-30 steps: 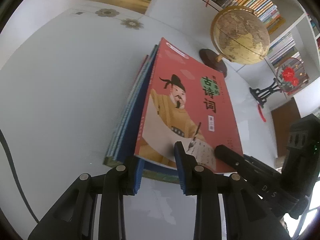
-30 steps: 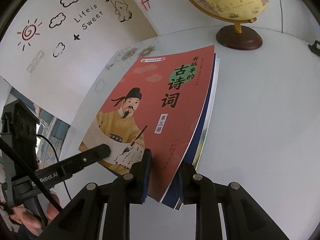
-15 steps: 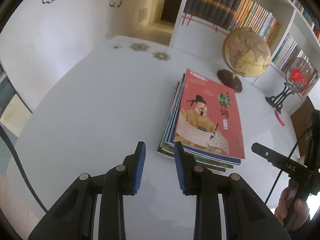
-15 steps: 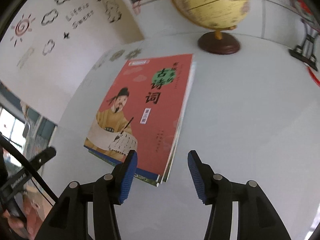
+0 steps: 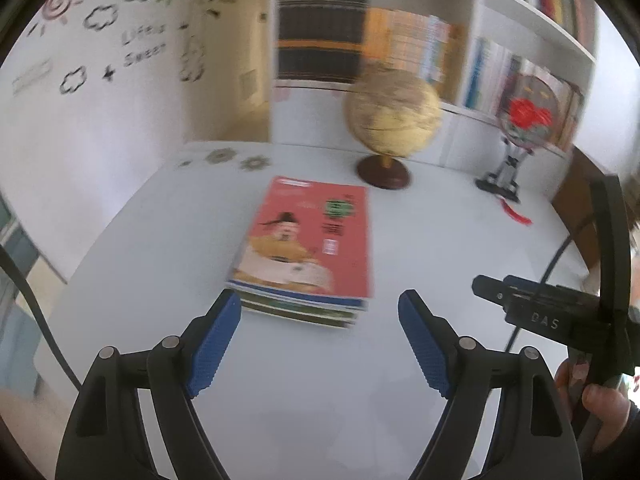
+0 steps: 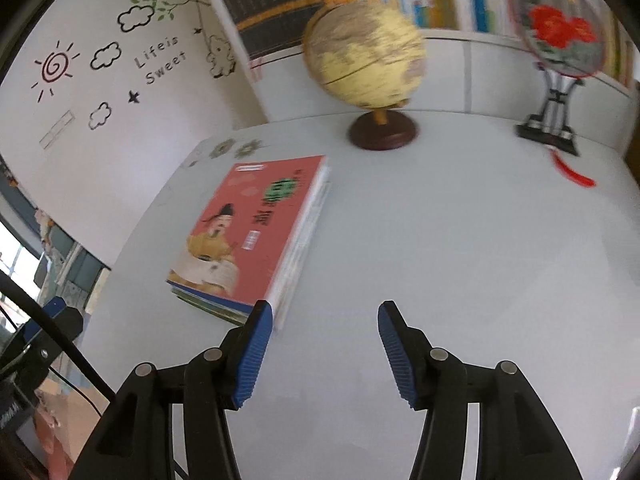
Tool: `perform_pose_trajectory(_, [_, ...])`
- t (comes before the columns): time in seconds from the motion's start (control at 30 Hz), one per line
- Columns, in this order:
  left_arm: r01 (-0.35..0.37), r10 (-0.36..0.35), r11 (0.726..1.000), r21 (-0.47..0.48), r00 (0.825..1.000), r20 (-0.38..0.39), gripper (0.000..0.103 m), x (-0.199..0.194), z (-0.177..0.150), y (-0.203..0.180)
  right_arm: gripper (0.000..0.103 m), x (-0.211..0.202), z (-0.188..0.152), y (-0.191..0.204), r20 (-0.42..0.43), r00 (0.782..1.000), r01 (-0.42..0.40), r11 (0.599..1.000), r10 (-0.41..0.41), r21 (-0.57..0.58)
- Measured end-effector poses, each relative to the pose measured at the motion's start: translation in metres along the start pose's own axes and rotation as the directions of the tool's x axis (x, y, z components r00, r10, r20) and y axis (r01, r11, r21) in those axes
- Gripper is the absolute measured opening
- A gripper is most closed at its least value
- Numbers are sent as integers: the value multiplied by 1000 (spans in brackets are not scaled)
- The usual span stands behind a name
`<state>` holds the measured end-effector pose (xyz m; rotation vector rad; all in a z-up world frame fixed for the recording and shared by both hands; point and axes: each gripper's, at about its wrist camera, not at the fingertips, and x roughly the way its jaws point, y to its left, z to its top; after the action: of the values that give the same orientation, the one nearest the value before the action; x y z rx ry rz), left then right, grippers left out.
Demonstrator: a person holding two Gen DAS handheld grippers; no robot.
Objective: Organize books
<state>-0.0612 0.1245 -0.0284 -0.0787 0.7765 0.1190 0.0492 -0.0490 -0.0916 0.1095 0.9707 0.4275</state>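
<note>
A stack of books (image 5: 308, 256) with a red poetry book on top lies flat on the white table (image 5: 440, 248). It also shows in the right wrist view (image 6: 256, 236). My left gripper (image 5: 320, 304) is open and empty, just in front of the stack's near edge. My right gripper (image 6: 324, 312) is open and empty, to the right of the stack's near corner; its left fingertip (image 6: 260, 316) is close to that corner. The right gripper's body (image 5: 536, 312) shows in the left wrist view at the right.
A yellow globe (image 5: 390, 120) on a dark round base stands behind the stack. A round fan ornament (image 5: 528, 116) on a stand with a red tassel is at the back right. Bookshelves (image 5: 420, 48) fill the wall behind.
Both grippers let go of the red book, pulled back from the stack and opened wide. The stack now lies squared on the table.
</note>
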Motion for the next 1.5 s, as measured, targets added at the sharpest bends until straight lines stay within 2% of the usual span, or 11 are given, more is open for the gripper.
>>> perform_pose_trajectory(0.13, [44,-44,999,19,999,-7,80,-9,-7,-40,55,-25,-12,-29,8,999,34,999,-34,19])
perform_pose_trajectory(0.3, [20,-24,995,98,999,39,81,-26,-9,-83,55,-64,-17,-56,56,995,85,995,-88,55])
perform_pose_trajectory(0.4, [32,-39,994,109,997,65,89,-36,-8,-99,55,-82,-19,-64,81,990,110,992,-115,64])
perform_pose_trajectory(0.6, [34,-42,996,86,995,89,101,-42,-7,-115,55,-108,-24,-75,117,979,162,985,-168,58])
perform_pose_trajectory(0.8, [42,-47,993,106,998,49,101,-36,-13,-132,55,-126,-32,-82,126,972,192,978,-200,77])
perform_pose_trajectory(0.93, [71,-72,990,123,997,4,101,-29,-15,-143,55,-135,-38,-80,140,961,229,971,-237,66])
perform_pose_trajectory(1.1, [91,-90,987,132,996,-13,101,-26,-16,-152,56,-138,-44,-80,133,952,269,961,-275,58])
perform_pose_trajectory(1.5, [76,-78,989,127,997,8,101,-28,-6,-147,56,-149,-39,-80,156,938,300,951,-309,79])
